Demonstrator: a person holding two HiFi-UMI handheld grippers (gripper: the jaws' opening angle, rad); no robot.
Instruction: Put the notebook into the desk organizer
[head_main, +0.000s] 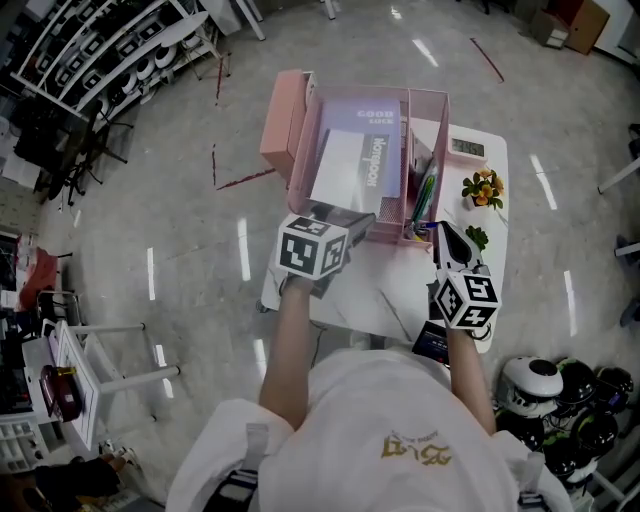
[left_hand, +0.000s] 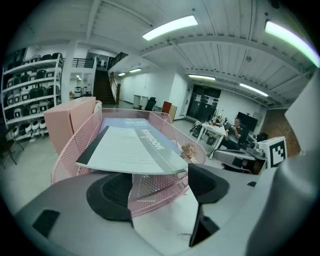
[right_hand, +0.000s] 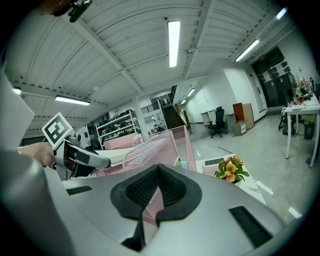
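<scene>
The notebook (head_main: 350, 170), with a white and grey cover, lies flat in the wide tray of the pink mesh desk organizer (head_main: 305, 130) on the white table (head_main: 400, 290). In the left gripper view the notebook (left_hand: 130, 147) overhangs the organizer's (left_hand: 75, 145) front rim. It sits just above and beyond my left gripper (left_hand: 160, 185), whose pads stand apart and do not touch it. From the head view, my left gripper (head_main: 343, 216) is at the tray's near edge. My right gripper (head_main: 442, 230) hovers by the organizer's right side (right_hand: 150, 142). Its jaws (right_hand: 158, 175) are shut on nothing.
Pens (head_main: 422, 195) stand in the organizer's narrow right compartment. A small pot of orange flowers (head_main: 483, 187) and a small digital display (head_main: 467, 147) sit on the table's right part. A pink box (head_main: 282, 120) adjoins the organizer's left. Helmets (head_main: 560, 390) lie on the floor at right.
</scene>
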